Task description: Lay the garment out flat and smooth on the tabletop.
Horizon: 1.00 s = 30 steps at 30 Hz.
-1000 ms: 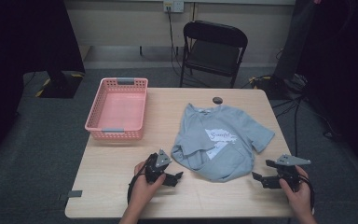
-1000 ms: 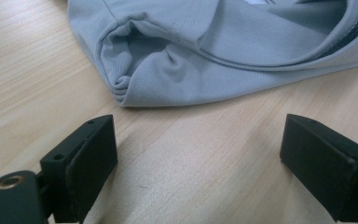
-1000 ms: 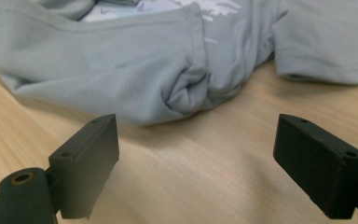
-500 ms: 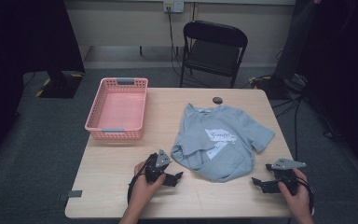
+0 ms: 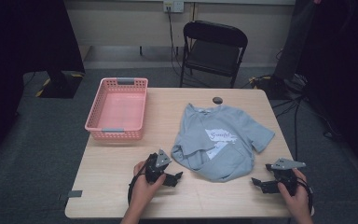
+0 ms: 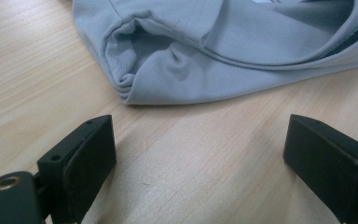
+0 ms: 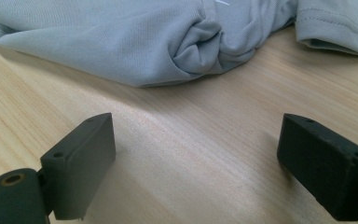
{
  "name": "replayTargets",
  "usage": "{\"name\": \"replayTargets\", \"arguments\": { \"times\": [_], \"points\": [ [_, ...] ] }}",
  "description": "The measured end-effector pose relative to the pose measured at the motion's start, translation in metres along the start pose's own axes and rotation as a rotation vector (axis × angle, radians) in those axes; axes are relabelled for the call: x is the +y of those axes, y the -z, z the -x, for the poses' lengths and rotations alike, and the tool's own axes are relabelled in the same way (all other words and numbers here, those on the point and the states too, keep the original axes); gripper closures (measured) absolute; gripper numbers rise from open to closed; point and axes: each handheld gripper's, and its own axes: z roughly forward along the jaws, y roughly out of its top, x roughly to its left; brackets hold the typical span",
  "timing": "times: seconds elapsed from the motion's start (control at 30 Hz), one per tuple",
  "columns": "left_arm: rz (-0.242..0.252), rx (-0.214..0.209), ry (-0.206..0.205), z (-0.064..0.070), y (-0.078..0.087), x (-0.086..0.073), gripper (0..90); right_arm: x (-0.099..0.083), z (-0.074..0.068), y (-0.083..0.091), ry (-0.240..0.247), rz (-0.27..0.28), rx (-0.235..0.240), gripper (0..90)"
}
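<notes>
Looking down from the high view, you have a grey T-shirt (image 5: 221, 140) lying crumpled on the right half of the wooden bench (image 5: 107, 163), its white chest print facing up and one sleeve spread toward the right edge. Your left tool (image 5: 173, 178) rests on the bench near the shirt's lower left corner, and your right tool (image 5: 261, 183) sits near the shirt's lower right hem, close to the bench's front edge; neither touches the cloth. A pink plastic basket (image 5: 118, 108) stands at the far left of the bench, well apart from the shirt, a small dark round object (image 5: 217, 100) lies just beyond the collar, and a black folding chair (image 5: 213, 49) stands behind the bench. From the left gripper view, your left tool (image 6: 198, 154) has its jaws spread wide with bare wood between them, and a folded, bunched corner of the T-shirt (image 6: 223, 51) lies ahead of the jaws, apart from both. From the right gripper view, your right tool (image 7: 196, 158) is likewise spread wide over bare bench, holding nothing, and a twisted knot of the T-shirt's (image 7: 121, 42) fabric lies ahead of it with a hemmed edge off to the upper right.
</notes>
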Motion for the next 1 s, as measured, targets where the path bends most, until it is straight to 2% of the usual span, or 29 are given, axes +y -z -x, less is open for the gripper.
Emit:
{"name": "replayTargets", "arguments": {
  "times": [0.2, 0.3, 0.4, 0.53, 0.6, 0.87, 1.0],
  "points": [
    [-0.004, -0.002, 0.01, 0.0, 0.001, 0.0, 9.9, 0.0, 0.0, 0.0, 0.001, 0.0, 0.001, 10.4],
    [-0.01, -0.006, 0.038, 0.0, 0.003, 0.003, 17.5, 0.0, 0.0, 0.001, 0.002, 0.0, 0.004, 10.5],
    [0.003, -0.018, 0.041, 0.001, 0.004, 0.008, 16.2, -0.001, 0.0, 0.001, 0.004, -0.001, 0.006, 10.4],
    [0.025, -0.037, 0.026, 0.003, 0.006, 0.021, 15.8, -0.001, 0.0, 0.001, 0.004, -0.001, 0.007, 10.5],
    [0.039, -0.054, 0.031, 0.004, 0.006, 0.028, 15.9, -0.001, 0.0, 0.001, 0.003, -0.001, 0.007, 10.4],
    [0.067, -0.066, 0.025, 0.004, -0.004, 0.059, 16.0, -0.001, 0.0, 0.001, 0.004, -0.001, 0.008, 10.3],
    [0.074, -0.064, 0.049, 0.0, -0.013, 0.073, 16.0, -0.001, 0.0, 0.001, 0.005, -0.001, 0.009, 10.2]
  ]
}}
